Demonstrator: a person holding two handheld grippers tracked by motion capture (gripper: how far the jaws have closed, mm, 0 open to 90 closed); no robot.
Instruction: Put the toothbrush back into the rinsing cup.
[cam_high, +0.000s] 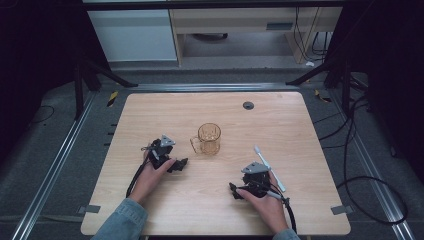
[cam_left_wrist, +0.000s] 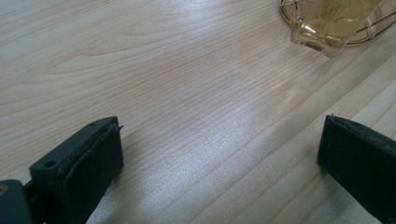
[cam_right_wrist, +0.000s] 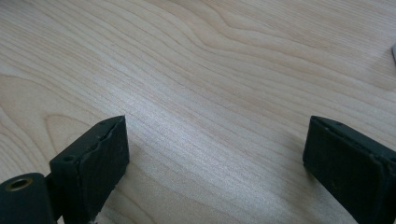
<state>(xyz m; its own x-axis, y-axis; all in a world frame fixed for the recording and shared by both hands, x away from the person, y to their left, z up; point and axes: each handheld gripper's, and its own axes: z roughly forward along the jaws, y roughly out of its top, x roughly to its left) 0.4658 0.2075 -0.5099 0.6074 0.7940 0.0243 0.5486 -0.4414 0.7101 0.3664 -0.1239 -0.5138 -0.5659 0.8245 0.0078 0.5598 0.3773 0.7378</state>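
Resting on a light wooden table (cam_high: 150, 112), both hand-held grippers sit idle near an amber glass mug; entries are placed relative to that mug.

Item 1: amber glass mug (cam_high: 208, 138). Upright, near the table's middle, handle turned toward the left gripper. Appears empty. In the left gripper view its base and handle (cam_left_wrist: 327, 25) show at the upper right corner.

Item 2: white toothbrush-like tool (cam_high: 269, 168). Lies flat to the right of the mug and nearer the person, well apart from it, its handle end just beside the right gripper. Exact type too small to tell.

Item 3: left gripper (cam_high: 181, 164). Left of the mug and slightly nearer the person, near it but apart. Jaws spread wide, nothing between them but bare tabletop.

Item 4: right gripper (cam_high: 235, 191). Right of the mug and closer to the person, well apart. Jaws released wide, nothing held; bare wood grain between them.

Item 5: small dark round grommet (cam_high: 248, 105). Beyond the mug, toward the table's far edge.

Step in hand, judged: start position, nothing grasped yet. Next move likely calls for the right gripper to turn toward the white tool and close on its handle, while the left gripper steadies the mug by its handle.
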